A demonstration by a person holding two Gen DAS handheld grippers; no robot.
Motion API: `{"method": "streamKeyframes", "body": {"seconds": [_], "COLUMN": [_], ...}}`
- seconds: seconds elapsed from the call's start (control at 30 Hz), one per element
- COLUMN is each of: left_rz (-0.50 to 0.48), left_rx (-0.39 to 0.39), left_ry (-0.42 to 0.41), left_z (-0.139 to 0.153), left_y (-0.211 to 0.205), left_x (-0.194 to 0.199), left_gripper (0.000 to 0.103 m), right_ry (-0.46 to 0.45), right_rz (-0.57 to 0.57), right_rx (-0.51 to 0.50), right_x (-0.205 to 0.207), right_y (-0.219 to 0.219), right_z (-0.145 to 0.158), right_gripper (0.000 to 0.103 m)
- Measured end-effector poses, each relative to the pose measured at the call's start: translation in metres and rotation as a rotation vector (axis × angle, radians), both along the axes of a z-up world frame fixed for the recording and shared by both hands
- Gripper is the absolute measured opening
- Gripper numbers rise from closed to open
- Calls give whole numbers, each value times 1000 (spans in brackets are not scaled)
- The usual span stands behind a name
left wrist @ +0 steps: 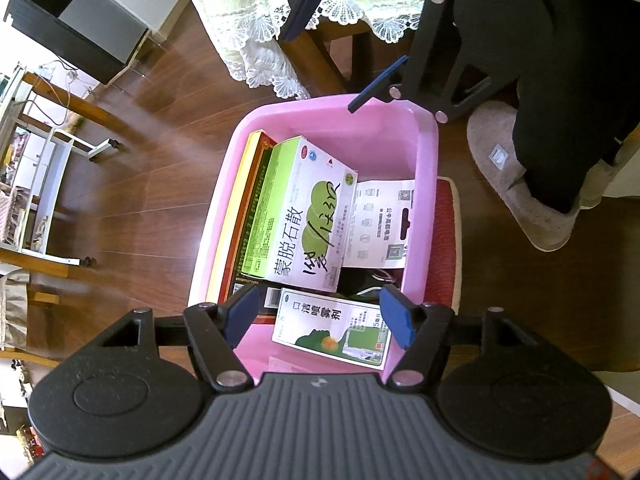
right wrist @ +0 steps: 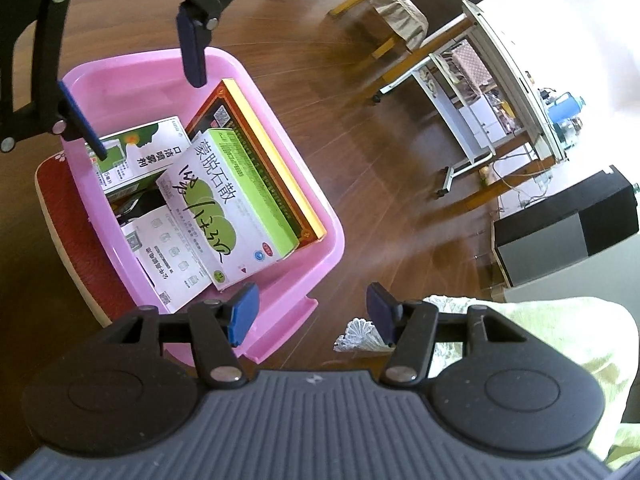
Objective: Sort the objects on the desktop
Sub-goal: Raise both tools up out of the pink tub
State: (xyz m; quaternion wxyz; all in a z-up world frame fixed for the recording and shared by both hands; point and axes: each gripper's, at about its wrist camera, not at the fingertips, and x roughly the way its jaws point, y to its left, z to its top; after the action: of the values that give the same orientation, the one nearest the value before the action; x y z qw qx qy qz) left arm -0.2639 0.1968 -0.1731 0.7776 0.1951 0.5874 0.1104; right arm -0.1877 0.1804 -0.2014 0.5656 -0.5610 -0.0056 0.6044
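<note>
A pink bin (left wrist: 424, 184) sits on a red cushioned stool (left wrist: 444, 240). Inside lie a green-and-white medicine box (left wrist: 300, 208), a white-and-green spray box (left wrist: 332, 328), a white printed card (left wrist: 380, 224) and a flat red-and-yellow box (left wrist: 236, 216) against one wall. My left gripper (left wrist: 320, 314) hovers open and empty over the spray box end. My right gripper (left wrist: 340, 46) hangs open and empty above the bin's far rim. In the right wrist view, the right gripper (right wrist: 312, 312) is over the bin's (right wrist: 320, 208) edge and the floor. There, the left gripper (right wrist: 136, 88) is above the spray box (right wrist: 140, 148).
A table with a green lace-edged cloth (left wrist: 248, 20) stands beside the bin. A person's slippered foot (left wrist: 516, 184) is to the right of the stool. A white wheeled rack (right wrist: 480, 92), a black cabinet (right wrist: 560, 224) and wooden chair legs stand on the dark wood floor.
</note>
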Motion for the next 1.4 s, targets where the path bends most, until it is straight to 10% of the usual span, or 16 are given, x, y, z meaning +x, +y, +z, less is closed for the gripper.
{"method": "streamKeyframes", "body": {"seconds": [0.83,1.4], "left_rz": [30,92], "left_rx": [6,26], "left_ry": [-42,-129], "left_z": [13,28], "left_y": [1,10], "left_x": [2,-2], "left_gripper": [72,102], "right_ry": [76,342], "right_rz": [-41,-240], "right_rx": [87,242], "right_x": [6,24], "right_y": [-5,-13], "right_z": [21,87], "right_gripper": [56,77]}}
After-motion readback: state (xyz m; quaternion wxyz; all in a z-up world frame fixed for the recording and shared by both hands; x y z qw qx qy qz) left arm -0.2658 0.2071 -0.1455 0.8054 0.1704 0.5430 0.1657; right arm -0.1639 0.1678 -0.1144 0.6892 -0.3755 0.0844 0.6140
